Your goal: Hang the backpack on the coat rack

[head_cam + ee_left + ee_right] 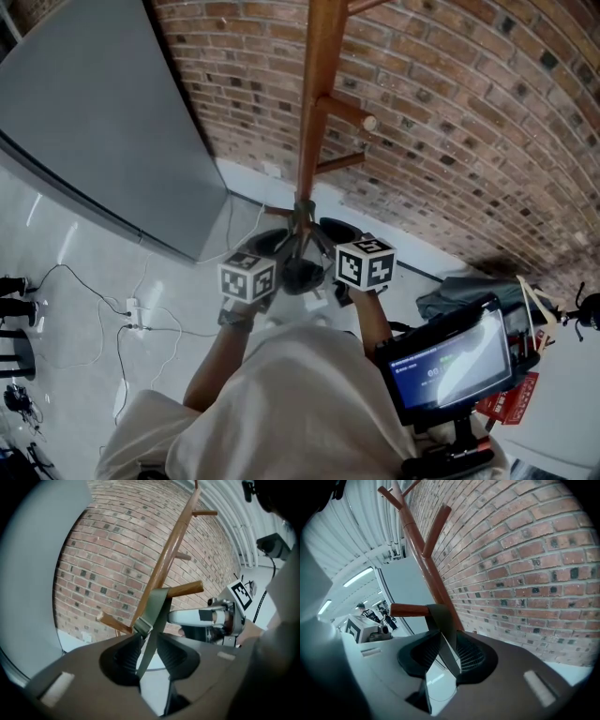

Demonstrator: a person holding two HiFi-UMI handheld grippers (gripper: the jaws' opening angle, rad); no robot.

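A wooden coat rack (pixel 314 112) stands against the brick wall, its pegs angled upward. The dark backpack (pixel 302 275) hangs below the pole, between my two grippers. Its grey-green straps (pixel 302 214) run up to the rack. In the left gripper view a strap (pixel 157 609) loops over a peg (pixel 187 589) and drops between the jaws of my left gripper (pixel 149 641), which stand open around it. In the right gripper view a strap (pixel 440 618) drapes over a peg (pixel 408 610) and passes between the open jaws of my right gripper (pixel 446 641). Both marker cubes flank the pack in the head view.
A tall grey panel (pixel 103 122) stands left of the rack, and the brick wall (pixel 469 122) runs behind it. Cables and a power strip (pixel 131 314) lie on the white floor. At the right are a grey bag (pixel 459 291) and a device with a lit screen (pixel 450 361).
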